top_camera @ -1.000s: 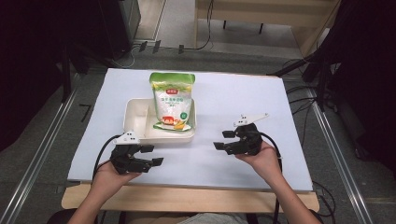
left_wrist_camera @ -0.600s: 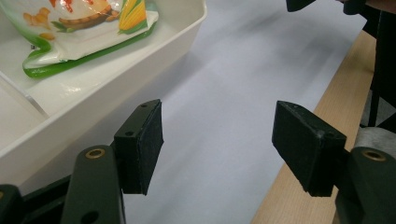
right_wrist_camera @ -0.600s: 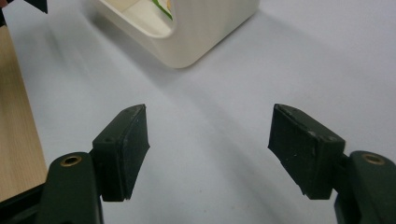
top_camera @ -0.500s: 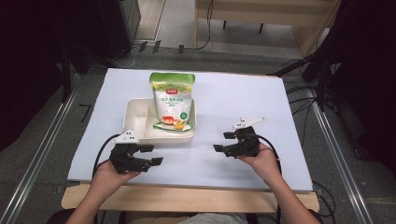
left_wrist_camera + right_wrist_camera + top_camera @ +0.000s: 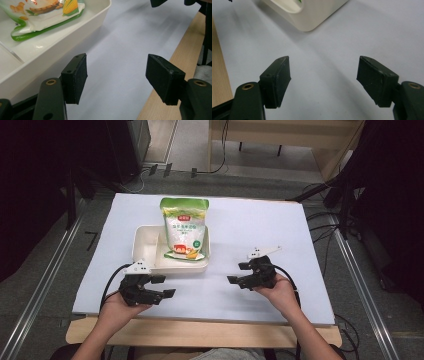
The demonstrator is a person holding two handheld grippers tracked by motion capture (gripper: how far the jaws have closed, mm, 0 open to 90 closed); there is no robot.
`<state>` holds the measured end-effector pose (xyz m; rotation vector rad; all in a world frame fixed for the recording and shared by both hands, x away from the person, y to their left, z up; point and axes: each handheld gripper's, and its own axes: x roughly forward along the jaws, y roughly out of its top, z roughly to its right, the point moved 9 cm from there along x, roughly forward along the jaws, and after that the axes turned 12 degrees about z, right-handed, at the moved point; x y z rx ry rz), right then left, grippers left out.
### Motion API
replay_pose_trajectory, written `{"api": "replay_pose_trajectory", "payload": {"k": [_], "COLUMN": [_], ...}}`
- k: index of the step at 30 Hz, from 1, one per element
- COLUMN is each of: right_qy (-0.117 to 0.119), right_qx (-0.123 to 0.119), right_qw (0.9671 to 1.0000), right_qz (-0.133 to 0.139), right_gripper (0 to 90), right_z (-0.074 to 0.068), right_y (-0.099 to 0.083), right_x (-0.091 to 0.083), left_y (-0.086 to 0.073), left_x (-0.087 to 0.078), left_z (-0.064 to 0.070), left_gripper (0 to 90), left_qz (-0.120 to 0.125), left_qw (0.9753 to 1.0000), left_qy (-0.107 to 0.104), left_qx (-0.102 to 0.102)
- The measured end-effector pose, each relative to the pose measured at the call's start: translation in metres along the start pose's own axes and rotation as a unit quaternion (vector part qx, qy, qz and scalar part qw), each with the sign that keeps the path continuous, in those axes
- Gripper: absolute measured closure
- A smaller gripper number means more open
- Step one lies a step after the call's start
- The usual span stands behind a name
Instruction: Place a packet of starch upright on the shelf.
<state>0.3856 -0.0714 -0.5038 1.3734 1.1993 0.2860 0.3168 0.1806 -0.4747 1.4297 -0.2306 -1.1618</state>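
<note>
A white divided tray (image 5: 137,245) sits mid-table on the white sheet. A green-and-white snack bag (image 5: 185,227) lies in its right compartment, with its top hanging over the far rim. My left gripper (image 5: 167,286) is just in front of the tray's near left corner, open, with nothing between its jaws. In the left gripper view that gripper (image 5: 116,75) hovers over bare sheet, with the tray wall (image 5: 75,32) and the bag's lower end (image 5: 42,12) to its left. My right gripper (image 5: 236,273) is open and empty to the right of the tray. In the right gripper view it (image 5: 323,80) points at the tray's corner (image 5: 317,12).
The white sheet (image 5: 250,225) covers most of the table, leaving a wooden strip (image 5: 200,332) along the front edge. Metal rails (image 5: 45,280) run along both sides. Cables (image 5: 320,227) trail on the floor to the right, and wooden furniture stands beyond the far edge.
The right hand and its gripper have drifted slightly left and toward the front edge. The left gripper, the tray and the bag have barely moved.
</note>
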Motion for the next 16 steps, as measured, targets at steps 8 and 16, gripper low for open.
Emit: {"api": "replay_pose_trajectory", "payload": {"k": [8,16], "right_qy": [0.0,0.002], "right_qx": [-0.001,-0.004], "right_qw": [1.0,0.9999], "right_qz": [-0.005,-0.01], "right_gripper": [27.5,27.4], "right_z": [-0.0005,-0.0013], "right_y": [-0.0019,-0.004], "right_x": [0.0009,0.0029], "left_y": [0.0003,-0.0005], "left_x": [-0.0001,0.0005], "left_z": [0.0001,-0.0001], "left_gripper": [34.3,34.3], "left_qz": [0.001,-0.003], "left_qw": [1.0,1.0], "left_qy": [0.001,0.002], "left_qx": [0.0,0.002]}}
